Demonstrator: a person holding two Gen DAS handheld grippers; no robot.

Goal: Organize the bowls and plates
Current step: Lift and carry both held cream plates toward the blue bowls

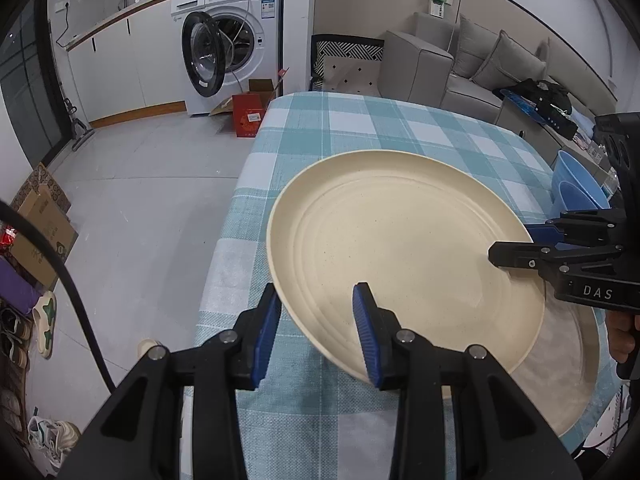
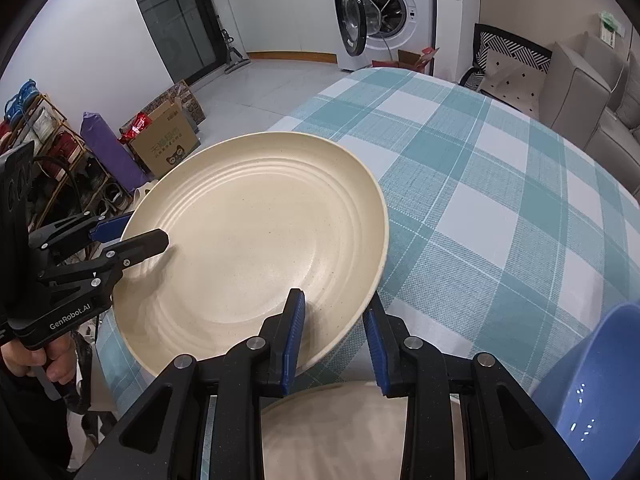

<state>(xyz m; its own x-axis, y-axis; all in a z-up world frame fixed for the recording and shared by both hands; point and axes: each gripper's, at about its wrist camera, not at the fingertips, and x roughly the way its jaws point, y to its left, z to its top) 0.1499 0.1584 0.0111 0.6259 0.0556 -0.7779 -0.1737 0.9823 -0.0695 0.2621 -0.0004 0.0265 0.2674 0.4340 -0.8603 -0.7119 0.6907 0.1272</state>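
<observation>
Left wrist view looked steeply down along the left gripper, close over the ridged cream plate, facing the far white washing machine. Right wrist view looked likewise along the right gripper, equally near. Both views shared the plate, the teal-and-white checked tablecloth, the washing machine, and each showed the opposite gripper.

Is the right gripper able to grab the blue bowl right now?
Probably not yet. The right gripper is shut on the cream plate, shared with the left gripper. The blue bowl sits close beside it, unblocked.
</observation>
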